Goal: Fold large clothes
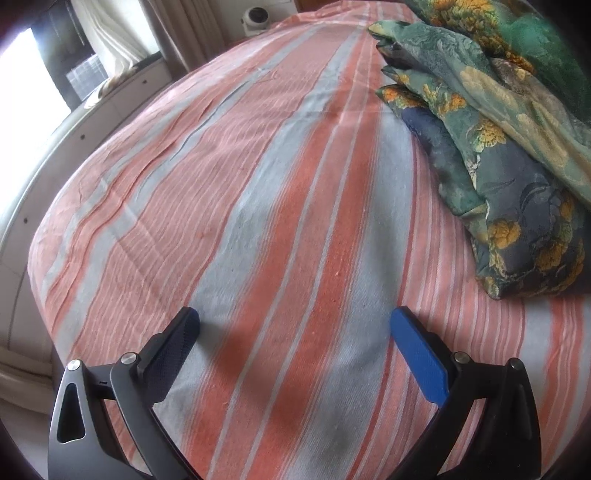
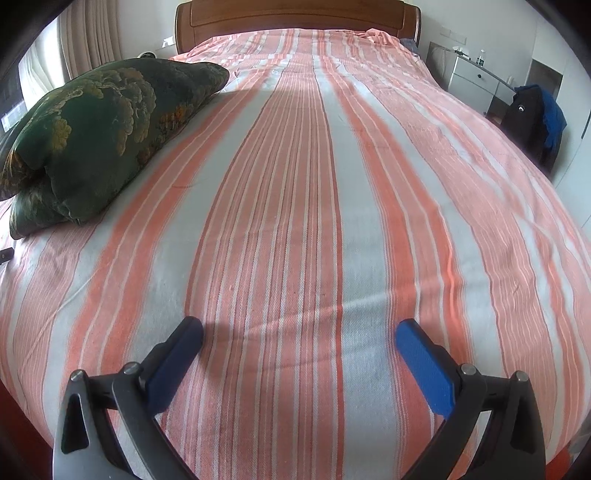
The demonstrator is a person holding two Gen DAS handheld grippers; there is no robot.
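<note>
Both tools spread wide, gripping nothing, over my striped bed (image 2: 295, 221).
Left tool (image 1: 294, 325) and right tool (image 2: 299, 332) hover; folded floral garment (image 1: 498, 147) lies apart.

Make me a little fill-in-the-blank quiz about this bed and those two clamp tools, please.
1. The sheet spread over the bed has orange and pale grey ____.
2. The jaws of the left gripper and the right gripper are both ____.
3. The folded green floral quilt lies on the bed's ____ side in the right wrist view.
4. The headboard is made of brown ____.

Missing words: stripes; open; left; wood
</note>
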